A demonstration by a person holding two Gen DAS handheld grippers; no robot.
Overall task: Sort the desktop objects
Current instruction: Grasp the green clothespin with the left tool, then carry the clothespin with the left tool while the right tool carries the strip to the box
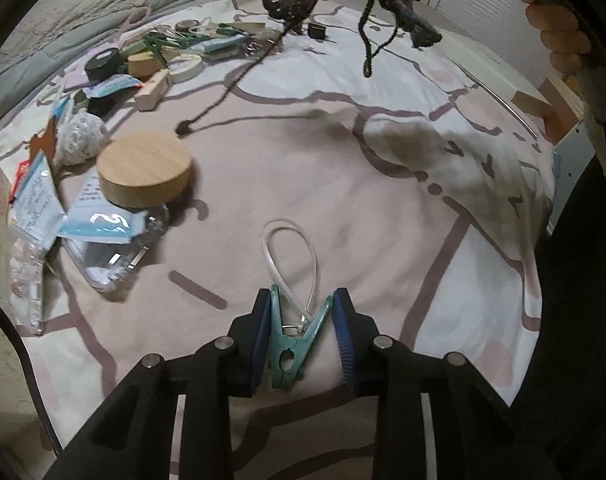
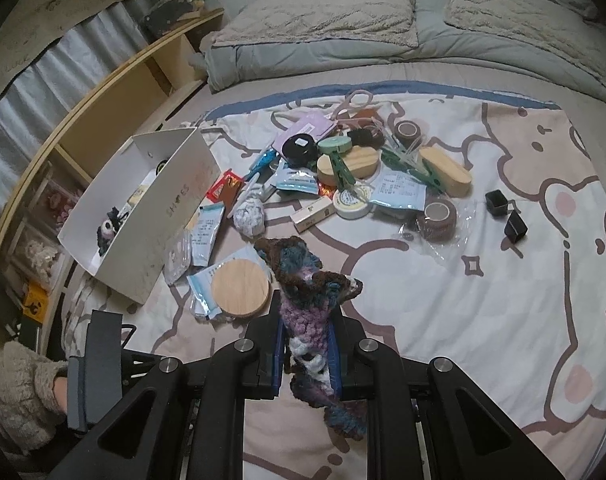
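Observation:
In the left wrist view my left gripper is shut on a teal clothes peg. Its blue pads press the peg's two spread arms, just above the pink-and-white bedspread. A white cord loop runs from the peg and lies flat on the cloth. In the right wrist view my right gripper is shut on a crocheted piece of purple, blue and brown yarn, which sticks up past the fingertips. The same crocheted piece hangs at the top of the left wrist view, with yarn ends trailing down.
An open white box lies at the left beside a wooden shelf. A round wooden lid and sachets lie near it. A pile of tape rolls, pegs and packets sits further back. Two black clips lie at the right.

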